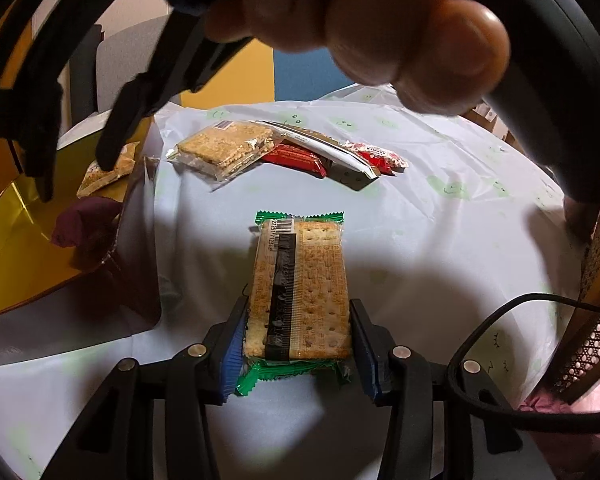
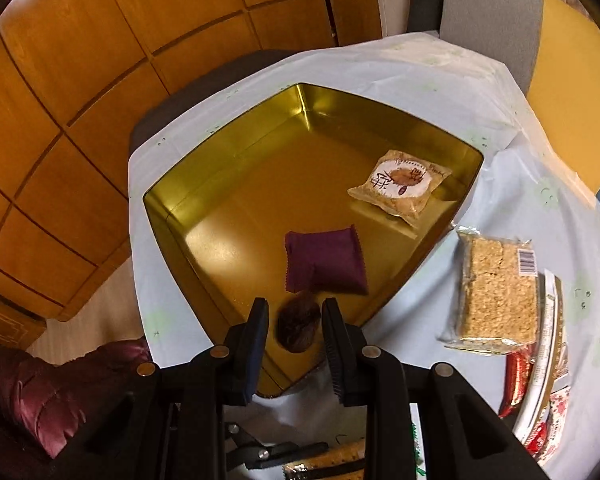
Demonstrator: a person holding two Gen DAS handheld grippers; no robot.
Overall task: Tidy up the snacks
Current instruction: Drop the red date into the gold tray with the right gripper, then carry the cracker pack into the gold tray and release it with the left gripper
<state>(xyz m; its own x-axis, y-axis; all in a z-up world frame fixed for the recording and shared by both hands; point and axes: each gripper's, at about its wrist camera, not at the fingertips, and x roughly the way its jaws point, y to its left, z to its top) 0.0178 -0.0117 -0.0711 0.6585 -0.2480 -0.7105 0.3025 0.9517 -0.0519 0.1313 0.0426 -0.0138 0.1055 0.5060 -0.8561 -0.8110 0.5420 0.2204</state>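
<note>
Left claw (image 1: 298, 344): it squeezes the cracker pack (image 1: 300, 284) from both sides, near the pack's close end, so the pack cannot slip out.
Cracker pack: it has green ends and sticks out straight ahead from the fingers. It seems to be just above the desk (image 1: 440, 240), but I cannot tell if it touches.
Right claw (image 2: 294, 334): its fingers stand apart over the near corner of the gold tin (image 2: 228, 184). A small dark brown snack (image 2: 298, 326) shows in the gap. It looks blurry and no finger presses it, so I think it has been let go to land in the tin.
Gold tin: this looks like the home for the snacks. A purple pack (image 2: 324, 262) lies in the middle, and a pale pack with a round label (image 2: 402, 186) lies near the far right wall.
Waiting pile: an oat bar in a clear wrap (image 1: 226, 148) rests on a red pack (image 1: 296, 160) and a long white pack (image 1: 328, 150), on the desk beside the tin. They are not sorted yet.
Next, I guess: the cracker pack goes left to the tin.
</note>
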